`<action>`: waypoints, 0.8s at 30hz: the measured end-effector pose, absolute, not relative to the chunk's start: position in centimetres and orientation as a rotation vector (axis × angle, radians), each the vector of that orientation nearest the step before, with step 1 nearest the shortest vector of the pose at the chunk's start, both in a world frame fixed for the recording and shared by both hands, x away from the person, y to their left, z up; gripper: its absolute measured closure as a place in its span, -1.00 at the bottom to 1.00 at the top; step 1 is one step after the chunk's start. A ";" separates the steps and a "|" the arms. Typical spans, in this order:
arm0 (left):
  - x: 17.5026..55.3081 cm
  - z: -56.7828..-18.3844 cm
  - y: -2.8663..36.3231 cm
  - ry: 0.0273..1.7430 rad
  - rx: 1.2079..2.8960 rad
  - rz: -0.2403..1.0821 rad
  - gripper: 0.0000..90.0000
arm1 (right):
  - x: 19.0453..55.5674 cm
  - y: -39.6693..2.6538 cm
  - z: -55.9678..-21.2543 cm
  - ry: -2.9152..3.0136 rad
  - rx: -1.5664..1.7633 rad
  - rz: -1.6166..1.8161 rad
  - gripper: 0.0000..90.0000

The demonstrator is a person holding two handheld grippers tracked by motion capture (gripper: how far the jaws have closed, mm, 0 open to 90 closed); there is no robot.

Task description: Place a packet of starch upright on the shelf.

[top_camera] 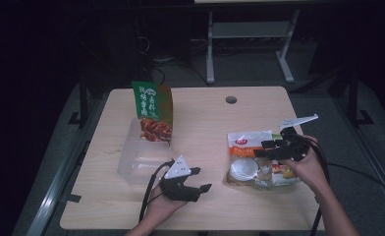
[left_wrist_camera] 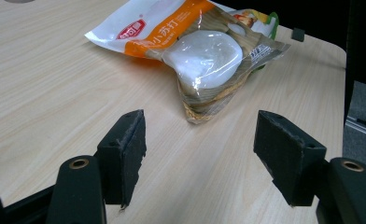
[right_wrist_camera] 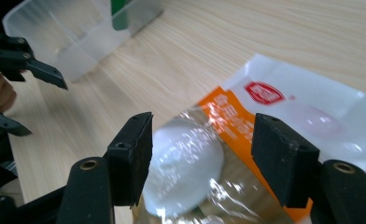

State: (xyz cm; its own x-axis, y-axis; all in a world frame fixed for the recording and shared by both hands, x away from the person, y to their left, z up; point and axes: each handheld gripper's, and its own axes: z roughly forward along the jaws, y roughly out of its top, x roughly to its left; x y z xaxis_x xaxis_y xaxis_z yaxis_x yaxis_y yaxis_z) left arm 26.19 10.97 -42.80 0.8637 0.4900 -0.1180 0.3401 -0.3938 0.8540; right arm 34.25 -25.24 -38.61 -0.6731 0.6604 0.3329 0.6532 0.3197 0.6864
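Snack packet (top_camera: 259, 160) on table (top_camera: 205, 123), right; tub (top_camera: 139, 157) left (upright pouch (top_camera: 153, 110) inside)

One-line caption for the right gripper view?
Open right gripper poised over the snack packet on the wooden table.

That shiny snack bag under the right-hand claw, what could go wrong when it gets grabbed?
1. The snack bag is glossy film lying flat on the table; the open right gripper might slide off or catch only a fold.
2. Its jaws stand on either side of the white round cake inside, so a hard squeeze might crush it.
3. The clear plastic container already holds an upright green packet, which may topple when the bag goes in.
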 end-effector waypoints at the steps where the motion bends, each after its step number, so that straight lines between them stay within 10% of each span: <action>1: 26.2 -42.8 11.0 0.610 2.017 0.183 -0.25 | 34.2 -25.5 -38.7 2.544 1.270 1.309 -0.16; 24: 25.8 -43.2 10.0 0.600 2.031 0.175 -0.28 | 35.8 -28.9 -42.6 2.473 1.582 1.251 -0.02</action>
